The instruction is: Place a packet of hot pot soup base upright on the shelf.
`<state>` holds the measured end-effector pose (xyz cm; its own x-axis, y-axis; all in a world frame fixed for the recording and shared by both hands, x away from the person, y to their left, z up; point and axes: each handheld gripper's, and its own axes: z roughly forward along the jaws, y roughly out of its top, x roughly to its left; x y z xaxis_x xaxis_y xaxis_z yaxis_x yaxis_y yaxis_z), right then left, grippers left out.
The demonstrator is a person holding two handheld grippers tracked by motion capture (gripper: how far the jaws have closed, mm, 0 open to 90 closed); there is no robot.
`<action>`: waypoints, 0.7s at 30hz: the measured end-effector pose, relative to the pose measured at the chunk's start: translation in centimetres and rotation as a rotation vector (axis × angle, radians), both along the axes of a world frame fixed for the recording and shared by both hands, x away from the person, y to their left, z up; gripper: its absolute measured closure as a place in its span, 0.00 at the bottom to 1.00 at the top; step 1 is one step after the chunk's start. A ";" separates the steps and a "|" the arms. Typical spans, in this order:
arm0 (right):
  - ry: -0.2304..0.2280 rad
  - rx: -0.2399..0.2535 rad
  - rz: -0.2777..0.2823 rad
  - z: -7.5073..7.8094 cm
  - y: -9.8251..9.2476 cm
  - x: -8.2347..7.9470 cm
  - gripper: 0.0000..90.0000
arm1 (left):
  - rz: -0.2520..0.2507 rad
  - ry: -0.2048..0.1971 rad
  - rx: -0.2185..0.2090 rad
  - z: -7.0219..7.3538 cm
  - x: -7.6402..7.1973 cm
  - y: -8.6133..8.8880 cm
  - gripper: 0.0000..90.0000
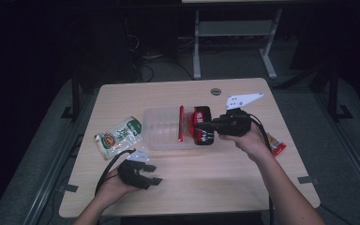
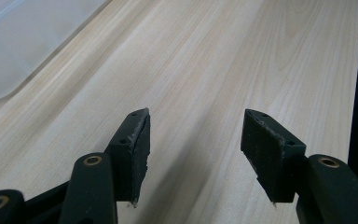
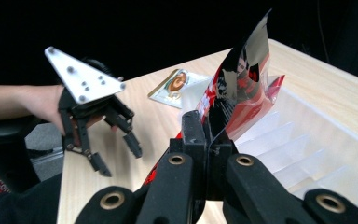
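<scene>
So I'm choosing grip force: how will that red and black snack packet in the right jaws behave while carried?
The red and black packet looks like thin glossy foil, so probably light and floppy. Pinched at one edge by the right gripper, it stands up creased; it may sway. The shiny film might slip.

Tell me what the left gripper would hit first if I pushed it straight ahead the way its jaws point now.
Most likely just bare table. The left gripper is open, aimed low along the wood, and the clear plastic container sits off to one side of its line. Depth is uncertain, but nothing else lies ahead.
</scene>
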<state>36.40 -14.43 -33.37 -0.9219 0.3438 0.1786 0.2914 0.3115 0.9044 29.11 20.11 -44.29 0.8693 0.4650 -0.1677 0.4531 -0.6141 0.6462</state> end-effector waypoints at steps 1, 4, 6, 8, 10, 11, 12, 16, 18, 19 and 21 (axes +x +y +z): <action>0.000 0.000 0.000 0.0 0.0 0.0 1.00 | 0.000 0.000 0.000 0.0 0.0 0.0 0.47; -0.005 0.010 -0.022 0.3 -0.3 0.8 1.00 | -0.002 0.000 0.003 0.0 0.0 0.0 0.47; -0.010 0.003 -0.046 0.3 -0.6 1.2 1.00 | -0.003 0.000 0.004 0.0 0.1 0.1 0.47; -0.009 0.013 -0.059 0.1 -0.8 1.5 1.00 | -0.003 -0.001 0.004 0.0 0.0 0.1 0.47; -0.006 0.013 -0.065 0.0 -1.0 1.6 1.00 | -0.002 -0.001 0.002 0.0 0.0 0.1 0.47; -0.001 0.011 -0.069 -0.1 -1.1 1.7 1.00 | -0.001 -0.002 0.001 0.0 0.0 0.1 0.47; 0.005 0.013 -0.072 -0.3 -1.2 1.8 1.00 | -0.002 -0.002 0.002 0.0 0.0 0.1 0.46; 0.012 -0.002 -0.091 -0.8 -1.7 2.1 1.00 | -0.003 -0.007 0.003 -0.1 0.0 0.1 0.45; 0.011 -0.009 -0.102 -0.9 -1.9 2.2 1.00 | -0.006 -0.008 0.004 -0.1 0.0 0.1 0.44; 0.011 -0.009 -0.102 -0.9 -1.9 2.2 1.00 | -0.006 -0.008 0.004 -0.1 0.0 0.1 0.44; 0.013 -0.012 -0.105 -0.9 -2.1 2.2 1.00 | -0.008 -0.006 0.005 -0.1 0.0 0.1 0.44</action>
<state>38.64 -16.49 -34.31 -0.8783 0.4408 0.1854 0.3347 0.2898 0.8967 29.15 20.16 -44.41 0.8741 0.4587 -0.1597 0.4440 -0.6212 0.6457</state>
